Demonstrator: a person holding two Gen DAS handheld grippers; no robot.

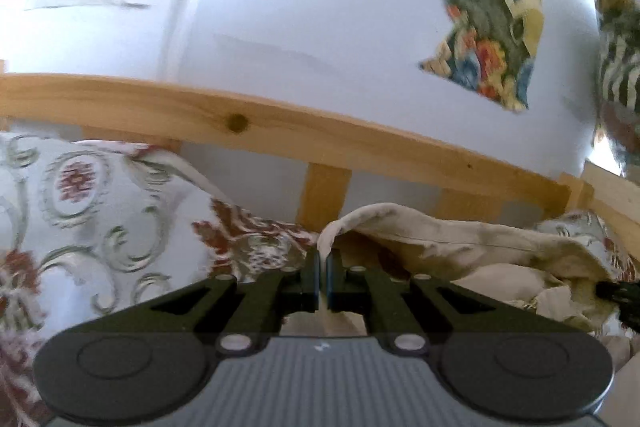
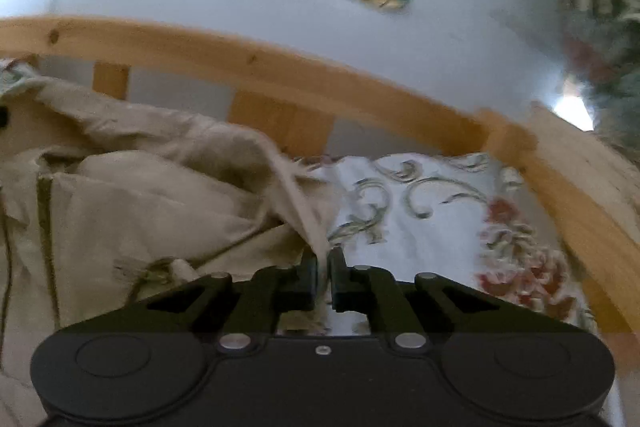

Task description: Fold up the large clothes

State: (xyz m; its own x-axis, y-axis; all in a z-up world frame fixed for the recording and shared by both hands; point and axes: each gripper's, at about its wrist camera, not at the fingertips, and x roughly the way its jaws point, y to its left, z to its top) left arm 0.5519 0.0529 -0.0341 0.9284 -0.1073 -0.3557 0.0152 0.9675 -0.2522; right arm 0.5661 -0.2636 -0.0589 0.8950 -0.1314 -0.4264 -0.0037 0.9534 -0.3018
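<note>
Matt beige cloth garment (image 2: 152, 195), rumpled, lies on woven floral bedcover (image 1: 80, 195) before a smooth knotted-pine headboard (image 1: 240, 115).

both wrist views low, close, facing wooden headboard (image 1: 280, 123), sharing beige garment (image 2: 140, 195)

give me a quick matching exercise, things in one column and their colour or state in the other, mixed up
Things:
1. garment
2. bed rail
3. bedspread
4. left gripper

Descriptions:
a. light wood
b. shut on a fold of cloth
c. plain beige, crumpled
d. white with red and green scrolls

Pairs: 1-c, 2-a, 3-d, 4-b
</note>
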